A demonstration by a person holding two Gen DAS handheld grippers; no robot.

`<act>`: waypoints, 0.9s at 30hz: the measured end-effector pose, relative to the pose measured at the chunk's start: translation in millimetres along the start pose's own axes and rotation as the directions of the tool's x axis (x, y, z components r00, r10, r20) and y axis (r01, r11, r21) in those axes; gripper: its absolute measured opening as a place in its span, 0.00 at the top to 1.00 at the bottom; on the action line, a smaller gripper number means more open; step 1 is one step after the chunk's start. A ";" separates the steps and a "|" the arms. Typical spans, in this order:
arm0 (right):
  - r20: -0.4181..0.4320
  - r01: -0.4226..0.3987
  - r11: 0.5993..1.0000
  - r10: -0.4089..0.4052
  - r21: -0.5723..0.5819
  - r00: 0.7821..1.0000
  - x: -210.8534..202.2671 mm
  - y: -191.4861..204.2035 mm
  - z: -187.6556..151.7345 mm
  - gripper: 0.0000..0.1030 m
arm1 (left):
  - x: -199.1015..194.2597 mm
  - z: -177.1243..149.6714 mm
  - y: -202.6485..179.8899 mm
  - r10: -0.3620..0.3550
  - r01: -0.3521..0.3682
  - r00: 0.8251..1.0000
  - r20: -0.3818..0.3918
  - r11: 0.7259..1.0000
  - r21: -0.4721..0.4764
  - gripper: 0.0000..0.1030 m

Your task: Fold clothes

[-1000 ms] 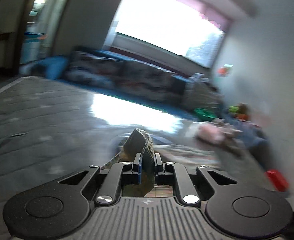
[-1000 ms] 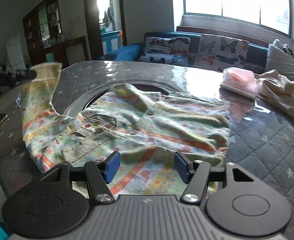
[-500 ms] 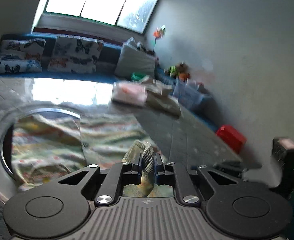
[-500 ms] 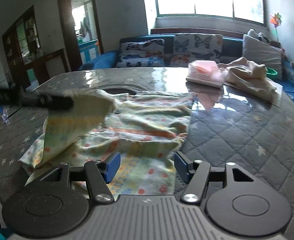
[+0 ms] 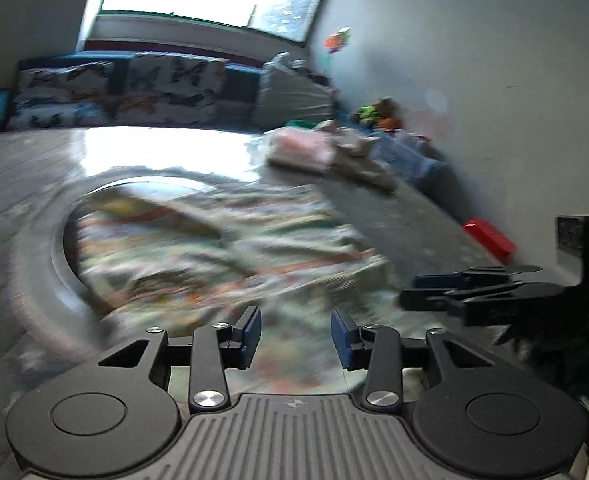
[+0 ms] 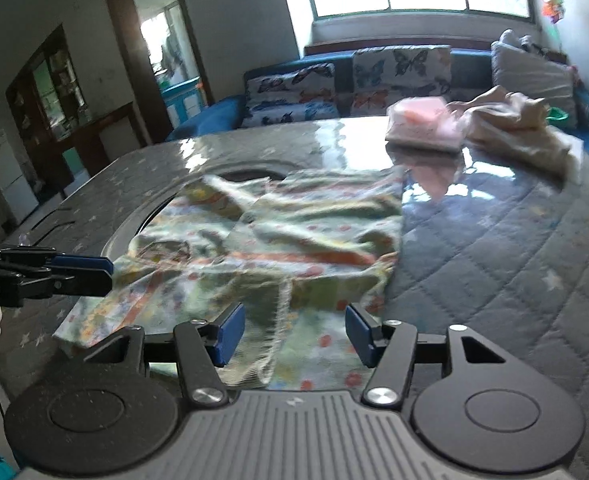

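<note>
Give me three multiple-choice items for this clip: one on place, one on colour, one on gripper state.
1. Where does the pink bundle lie?
A. on the shirt
B. at the table's far side, beside the beige garment
C. on the sofa

2. What colour are the pads of the right gripper?
A. blue
B. red
C. white

3. What state is the left gripper in?
A. shut on a sleeve
B. shut on nothing
C. open, holding nothing

Answers: 1 B, it lies on the table past the shirt. 2 A, both pads show blue. 3 C, its jaws stand apart over the cloth.
</note>
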State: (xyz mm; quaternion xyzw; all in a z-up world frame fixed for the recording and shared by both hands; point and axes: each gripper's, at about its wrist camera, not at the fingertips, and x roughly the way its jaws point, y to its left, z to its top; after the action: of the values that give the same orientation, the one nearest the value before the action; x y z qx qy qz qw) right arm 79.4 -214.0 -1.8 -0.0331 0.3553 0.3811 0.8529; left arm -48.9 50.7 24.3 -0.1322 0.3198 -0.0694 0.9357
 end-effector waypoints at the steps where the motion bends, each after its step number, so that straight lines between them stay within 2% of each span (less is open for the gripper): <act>1: -0.009 -0.006 1.000 0.006 -0.005 1.000 3.9 2.5 -0.2 0.47 | -3.0 -1.7 7.5 0.021 -0.021 1.000 -0.003 1.000 -0.013 0.60; 6: -0.056 -0.033 0.999 0.032 -0.003 0.998 28.9 8.0 4.4 0.50 | -16.8 -11.5 42.7 0.106 -0.107 0.994 -0.013 0.991 -0.082 0.60; 10: -0.082 -0.034 0.999 0.033 -0.010 0.996 41.8 11.9 4.9 0.56 | -23.7 -19.2 55.7 0.113 -0.116 0.993 -0.032 0.988 -0.099 0.60; 12: -0.089 -0.036 0.999 0.035 -0.016 0.995 43.2 14.4 5.9 0.68 | -24.4 -21.8 58.0 0.117 -0.120 0.992 -0.041 0.988 -0.091 0.60; 16: -0.102 -0.036 0.999 0.033 -0.032 0.994 44.5 18.8 6.8 0.79 | -24.0 -17.1 59.3 0.112 -0.113 0.994 -0.017 0.990 -0.087 0.60; 18: -0.097 -0.031 0.999 0.027 -0.041 0.995 44.0 20.6 7.3 0.90 | -22.7 -10.8 58.5 0.107 -0.106 0.994 0.003 0.991 -0.084 0.60; 20: -0.088 -0.023 0.998 0.019 -0.053 0.996 42.4 23.3 7.9 0.93 | -18.6 -4.6 55.6 0.102 -0.100 0.995 0.017 0.992 -0.076 0.60; 27: -0.012 0.022 0.991 -0.024 -0.130 1.000 19.4 38.8 18.3 0.95 | 1.9 8.7 44.9 0.073 -0.073 0.997 0.016 0.997 -0.009 0.60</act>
State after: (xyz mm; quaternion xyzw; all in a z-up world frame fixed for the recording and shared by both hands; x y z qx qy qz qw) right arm 72.8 -168.4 7.9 -0.0953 0.3351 0.3932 0.8509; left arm -40.0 95.0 16.7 -0.1249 0.3169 -0.0327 0.9396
